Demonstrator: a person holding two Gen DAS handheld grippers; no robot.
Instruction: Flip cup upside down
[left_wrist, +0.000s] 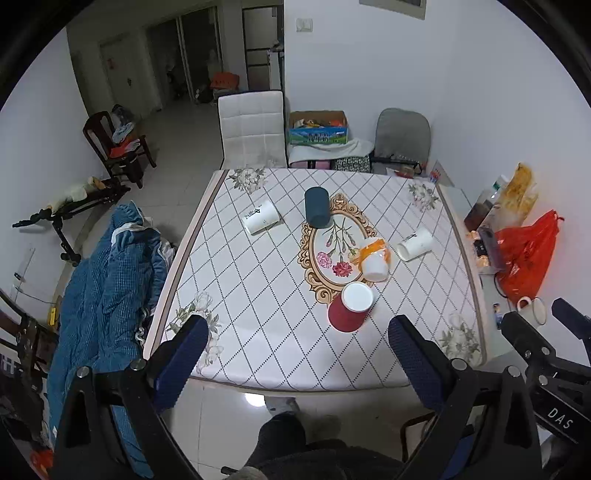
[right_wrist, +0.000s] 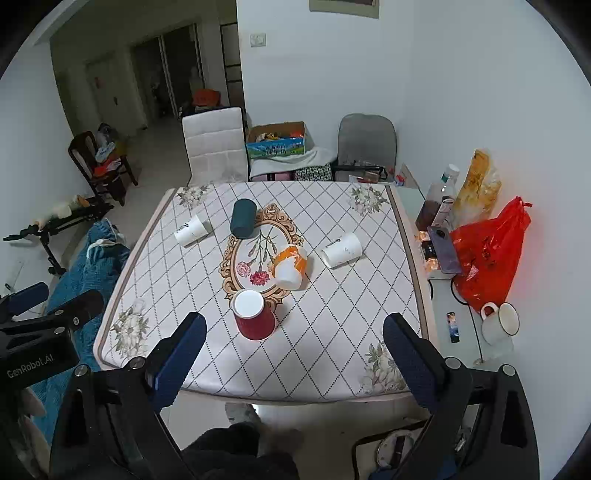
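Several cups stand upside down on the patterned table (left_wrist: 258, 332) (right_wrist: 332, 350): a red cup (left_wrist: 349, 308) (right_wrist: 254, 314) nearest me, an orange-and-white cup (left_wrist: 375, 258) (right_wrist: 290, 267), a white cup on the right (left_wrist: 415, 244) (right_wrist: 341, 250), a dark blue cup (left_wrist: 317, 206) (right_wrist: 243, 218) and a white cup on the left (left_wrist: 262, 217) (right_wrist: 192, 230). My left gripper (left_wrist: 297, 343) is open and empty above the table's near edge. My right gripper (right_wrist: 293, 341) is open and empty, just short of the red cup.
A side surface on the right holds a red plastic bag (right_wrist: 487, 258), a white mug (right_wrist: 498, 323), a phone (right_wrist: 445, 249) and bottles. Chairs (left_wrist: 253, 129) and a box (left_wrist: 317, 129) stand behind the table. A blue blanket (left_wrist: 107, 288) lies at the left.
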